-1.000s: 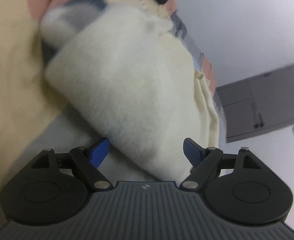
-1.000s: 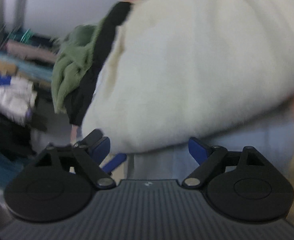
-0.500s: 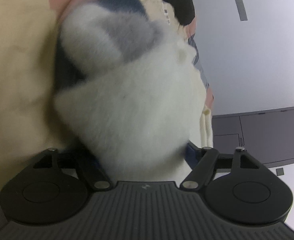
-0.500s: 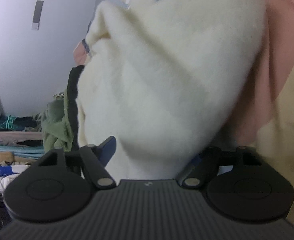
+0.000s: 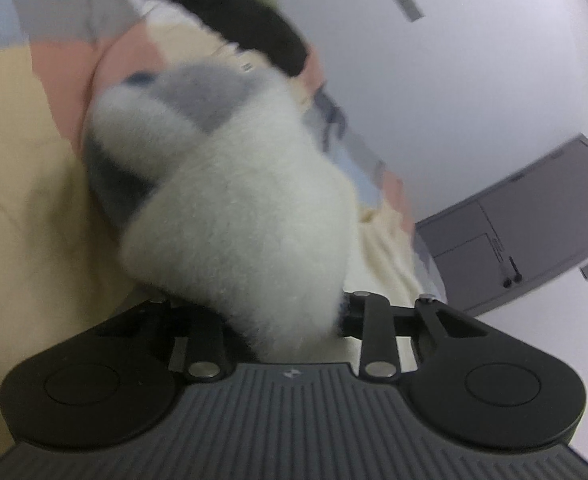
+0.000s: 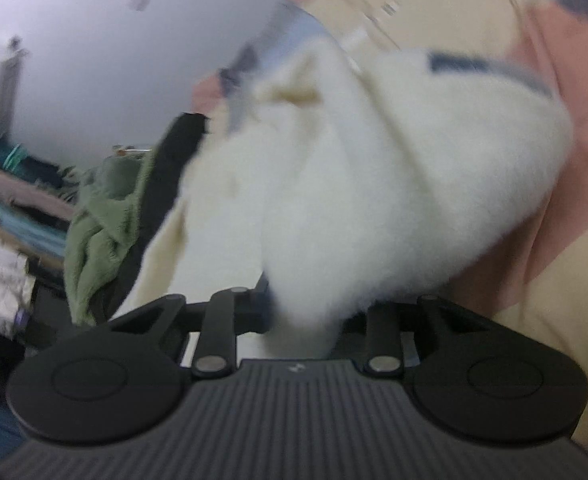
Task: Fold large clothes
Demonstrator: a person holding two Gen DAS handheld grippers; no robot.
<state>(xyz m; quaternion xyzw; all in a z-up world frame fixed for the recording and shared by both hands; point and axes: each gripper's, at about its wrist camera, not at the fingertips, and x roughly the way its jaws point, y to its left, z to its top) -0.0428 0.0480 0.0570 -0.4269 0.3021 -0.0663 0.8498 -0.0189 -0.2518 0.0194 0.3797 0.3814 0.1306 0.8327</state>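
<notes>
A fluffy white fleece garment [image 5: 233,208] with grey and navy patches bulges up in front of my left gripper [image 5: 281,312]. Its jaws are closing, and the fleece bunched between them hides the fingertips. The right wrist view shows the same white fleece [image 6: 394,184], with a navy stripe near its top. It is gathered between the closing jaws of my right gripper [image 6: 310,312], whose pads are buried in the pile. Both ends of the garment are lifted off the cream and pink patchwork cover [image 5: 21,200] beneath.
A black garment [image 5: 253,28] and a green one [image 6: 101,220] lie heaped beyond the fleece. The patchwork cover [image 6: 554,280] spreads to the right. Stacked clothes [image 6: 1,216] fill the far left by a pale wall. A grey door [image 5: 534,220] stands at the right.
Both grippers went from wide open around the fleece to drawn in on it. Each has risen and tilted, and the garment now bunches up in front of both cameras.
</notes>
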